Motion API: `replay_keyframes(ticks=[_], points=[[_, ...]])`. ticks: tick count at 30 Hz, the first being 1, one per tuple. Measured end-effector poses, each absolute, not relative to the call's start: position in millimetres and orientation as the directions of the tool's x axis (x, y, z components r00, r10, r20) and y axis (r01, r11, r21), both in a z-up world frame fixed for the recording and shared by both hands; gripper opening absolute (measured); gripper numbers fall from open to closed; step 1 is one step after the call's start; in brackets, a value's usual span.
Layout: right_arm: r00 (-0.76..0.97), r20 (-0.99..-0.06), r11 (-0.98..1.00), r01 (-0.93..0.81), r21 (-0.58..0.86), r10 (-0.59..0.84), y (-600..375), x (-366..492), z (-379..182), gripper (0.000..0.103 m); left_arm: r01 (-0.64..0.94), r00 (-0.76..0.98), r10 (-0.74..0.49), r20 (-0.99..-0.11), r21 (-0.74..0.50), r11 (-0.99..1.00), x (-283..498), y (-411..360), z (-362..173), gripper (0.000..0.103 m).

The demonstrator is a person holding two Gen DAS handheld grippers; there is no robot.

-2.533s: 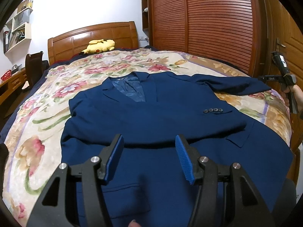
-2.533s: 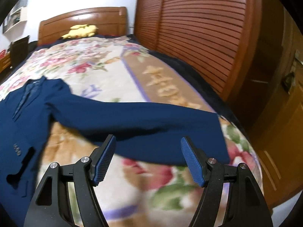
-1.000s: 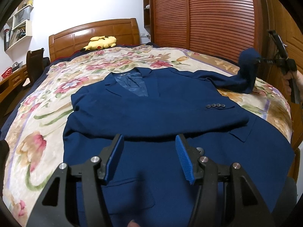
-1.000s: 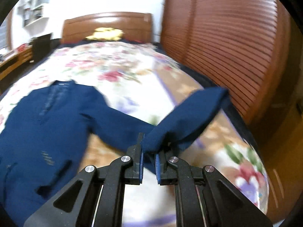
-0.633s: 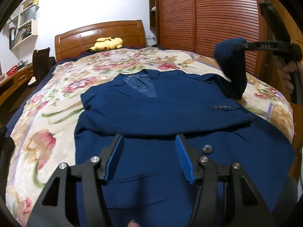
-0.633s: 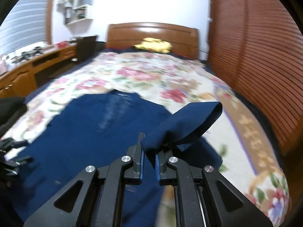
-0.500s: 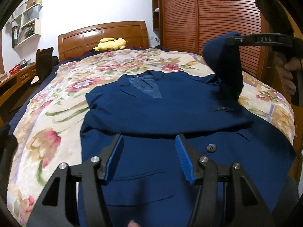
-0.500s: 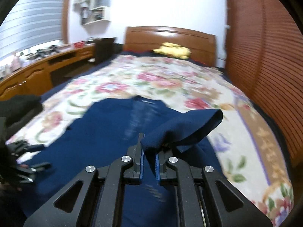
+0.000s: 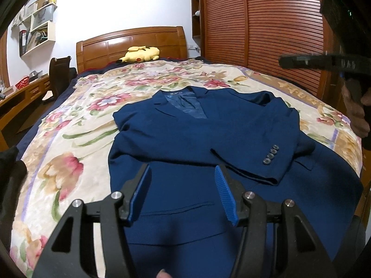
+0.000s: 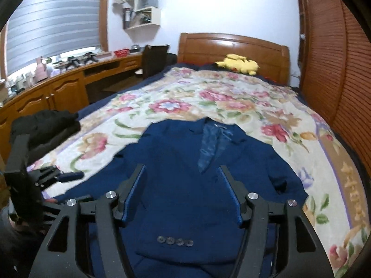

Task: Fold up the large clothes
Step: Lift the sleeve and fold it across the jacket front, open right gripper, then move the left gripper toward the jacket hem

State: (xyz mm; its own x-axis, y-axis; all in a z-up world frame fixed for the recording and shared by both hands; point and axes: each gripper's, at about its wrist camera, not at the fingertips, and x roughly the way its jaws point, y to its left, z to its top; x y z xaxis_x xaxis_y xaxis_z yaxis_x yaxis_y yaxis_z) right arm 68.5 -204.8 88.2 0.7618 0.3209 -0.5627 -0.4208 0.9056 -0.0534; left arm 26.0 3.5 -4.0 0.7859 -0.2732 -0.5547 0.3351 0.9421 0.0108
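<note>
A navy suit jacket (image 9: 197,139) lies face up on the floral bedspread, collar toward the headboard. One sleeve (image 9: 262,157) lies folded across its chest, its cuff with several grey buttons (image 9: 270,156) near the jacket's right side. My left gripper (image 9: 183,192) is open and empty above the jacket's lower front. My right gripper (image 10: 183,192) is open and empty above the folded sleeve, whose cuff buttons (image 10: 175,241) show just below it. The jacket (image 10: 185,162) fills the middle of the right wrist view.
A yellow plush toy (image 9: 141,54) lies by the wooden headboard (image 9: 132,44). Slatted wooden wardrobe doors (image 9: 266,30) run along the bed's right side. A desk (image 10: 58,88) and dark chair (image 10: 154,60) stand on the left. A black garment (image 10: 44,125) lies at the bed's left edge.
My right gripper carried the sleeve from the bed's right edge over the jacket's chest, then opened and let it go. The sleeve now lies folded across the jacket. The left gripper stayed open.
</note>
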Motion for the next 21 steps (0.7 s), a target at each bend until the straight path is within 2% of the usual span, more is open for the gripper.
replay_keyframes(ticks=[6,21], points=[[0.756,-0.605,0.933,-0.355,-0.056,0.251,-239,61,56,0.064,0.352,0.778,-0.279,-0.563,0.024,0.936,25,-11,-5,0.056],[0.75,-0.639,0.957,-0.281,-0.075,0.17,-293,40,1,0.064,0.372,0.75,-0.309,-0.584,-0.012,0.928,16,-60,-3,0.056]])
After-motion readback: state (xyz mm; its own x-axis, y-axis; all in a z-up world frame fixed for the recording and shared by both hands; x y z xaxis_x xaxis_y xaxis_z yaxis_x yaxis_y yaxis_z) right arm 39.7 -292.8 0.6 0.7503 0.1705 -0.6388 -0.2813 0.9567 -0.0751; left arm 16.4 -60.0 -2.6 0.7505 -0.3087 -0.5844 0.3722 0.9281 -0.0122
